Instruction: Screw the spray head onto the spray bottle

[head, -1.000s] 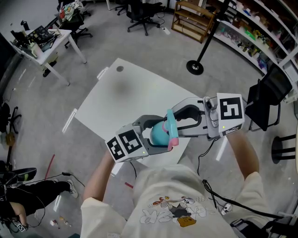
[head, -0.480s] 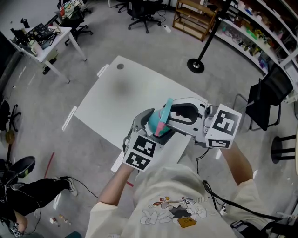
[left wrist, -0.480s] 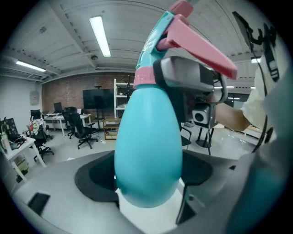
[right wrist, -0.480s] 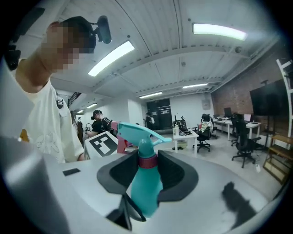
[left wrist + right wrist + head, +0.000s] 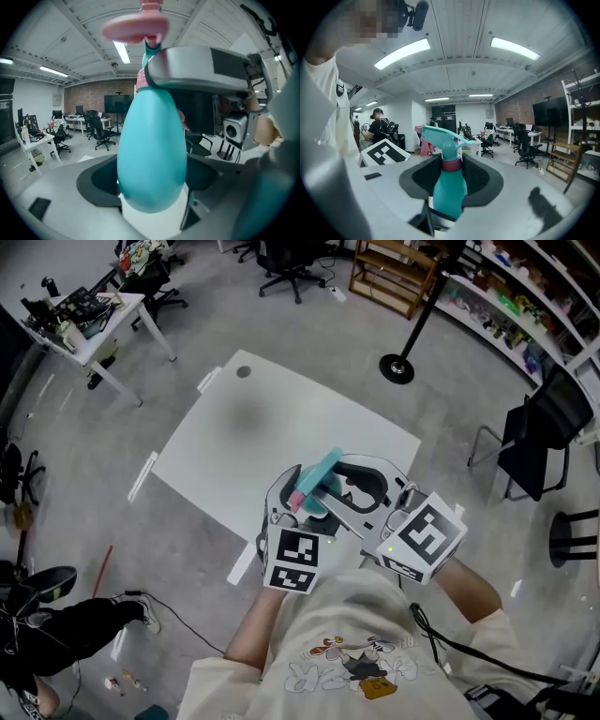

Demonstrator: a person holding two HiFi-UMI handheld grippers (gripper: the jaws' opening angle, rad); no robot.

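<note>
A teal spray bottle (image 5: 150, 154) hangs in the air close to my chest, above the near edge of the white table (image 5: 225, 437). My left gripper (image 5: 302, 505) is shut on its fat body (image 5: 450, 192). The teal spray head (image 5: 439, 135), with a pink nozzle (image 5: 296, 499), sits on the neck above a pink collar (image 5: 451, 164). My right gripper (image 5: 451, 176) is shut at that collar, and its grey jaw crosses the neck in the left gripper view. In the head view the spray head (image 5: 322, 468) points away from me, and the bottle's body is mostly hidden by the jaws.
A black stand base (image 5: 397, 367) and a black chair (image 5: 539, 442) are on the floor beyond and right of the table. A cluttered desk (image 5: 84, 320) is at far left, shelves at top right. Another person in black (image 5: 379, 126) stands in the room.
Both grippers have drawn in toward my chest with the bottle. The right gripper has swung round with the spray head; the left marker cube has moved right and now faces up.
</note>
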